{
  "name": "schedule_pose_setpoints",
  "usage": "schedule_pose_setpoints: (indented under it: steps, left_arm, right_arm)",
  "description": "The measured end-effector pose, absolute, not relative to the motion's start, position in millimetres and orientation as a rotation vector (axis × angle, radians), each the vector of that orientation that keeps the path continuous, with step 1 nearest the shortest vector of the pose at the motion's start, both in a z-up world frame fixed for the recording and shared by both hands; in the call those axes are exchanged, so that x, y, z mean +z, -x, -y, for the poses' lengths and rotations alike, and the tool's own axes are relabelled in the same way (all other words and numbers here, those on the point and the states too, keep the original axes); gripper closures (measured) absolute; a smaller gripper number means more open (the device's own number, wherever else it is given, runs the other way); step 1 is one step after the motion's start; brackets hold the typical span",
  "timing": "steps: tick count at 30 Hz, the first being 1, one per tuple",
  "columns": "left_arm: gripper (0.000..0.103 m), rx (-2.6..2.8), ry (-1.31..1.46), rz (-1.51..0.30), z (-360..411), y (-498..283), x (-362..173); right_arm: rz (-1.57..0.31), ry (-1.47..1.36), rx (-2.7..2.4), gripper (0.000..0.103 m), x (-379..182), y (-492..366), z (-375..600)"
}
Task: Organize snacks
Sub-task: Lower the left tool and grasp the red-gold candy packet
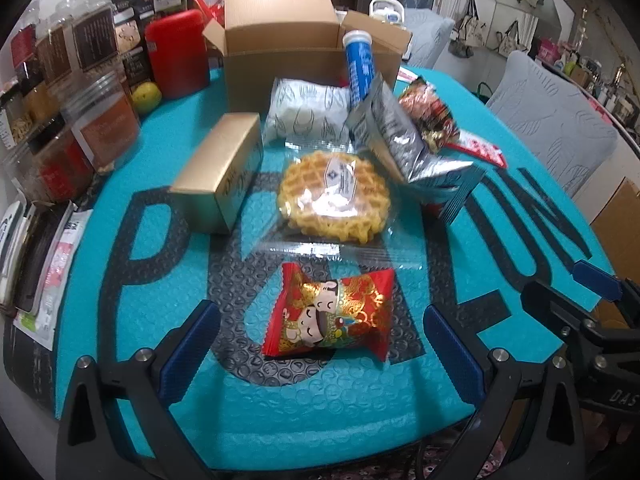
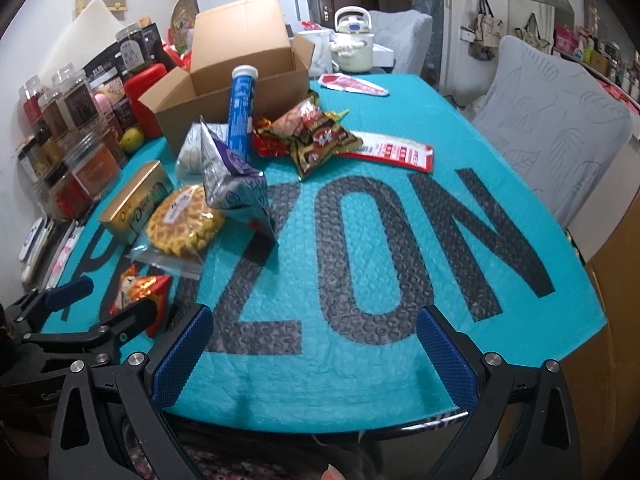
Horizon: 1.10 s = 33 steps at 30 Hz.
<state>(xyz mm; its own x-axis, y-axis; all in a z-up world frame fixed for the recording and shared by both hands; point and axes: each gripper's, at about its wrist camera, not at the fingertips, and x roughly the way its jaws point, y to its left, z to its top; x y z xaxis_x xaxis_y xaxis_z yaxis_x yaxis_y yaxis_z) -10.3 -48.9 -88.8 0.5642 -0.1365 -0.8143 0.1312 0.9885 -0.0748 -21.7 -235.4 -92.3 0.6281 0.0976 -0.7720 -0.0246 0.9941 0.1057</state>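
A red cartoon snack packet [image 1: 330,312] lies on the teal mat just ahead of my open, empty left gripper [image 1: 320,350]; it also shows in the right wrist view [image 2: 140,292]. Beyond it lie a wrapped waffle [image 1: 334,196], a gold Dove box [image 1: 218,172], a white packet [image 1: 306,110], a silver-purple bag [image 1: 404,140], a blue tube [image 1: 358,64] and a dark red noodle packet [image 1: 428,114]. An open cardboard box [image 1: 288,64] stands behind them. My right gripper [image 2: 316,354] is open and empty over bare mat near the front edge.
Jars and tins [image 1: 80,92] and a red canister [image 1: 178,52] line the left side. Flat sachets [image 1: 44,264] lie at the left edge. Red flat packets [image 2: 394,154] lie to the right of the pile. A grey-covered chair [image 2: 552,120] stands right of the table.
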Motion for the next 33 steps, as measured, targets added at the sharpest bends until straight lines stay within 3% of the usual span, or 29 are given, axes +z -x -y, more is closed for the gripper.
schedule_pose_setpoints:
  steps: [4,9,11,26,30,33]
  left_arm:
    - [0.005,-0.155,0.001,-0.978,49.4,5.0,-97.7]
    - [0.043,-0.176,-0.003,-0.989,48.5,-0.5,-103.9]
    - [0.051,-0.197,0.005,-0.987,46.2,-1.6,-103.0]
    - [0.052,-0.134,0.075,-0.846,-25.1,-1.9,-57.5]
    - [0.052,-0.099,0.109,-0.841,-49.9,-9.7,-56.0]
    - [0.052,-0.083,0.12,-0.84,-62.6,-16.0,-54.5]
  right_arm:
    - [-0.907,-0.086,0.073,0.0,-97.3,15.6,235.2]
    - [-0.915,-0.09,0.079,0.0,-98.1,7.2,233.2]
    - [-0.919,-0.09,0.083,0.0,-97.8,2.6,230.6]
    - [-0.941,-0.066,0.272,0.001,-91.1,-29.6,161.7]
    - [-0.94,-0.056,0.294,0.009,-87.5,-40.4,141.2]
    - [-0.906,-0.055,0.25,0.01,-78.8,-46.4,140.5]
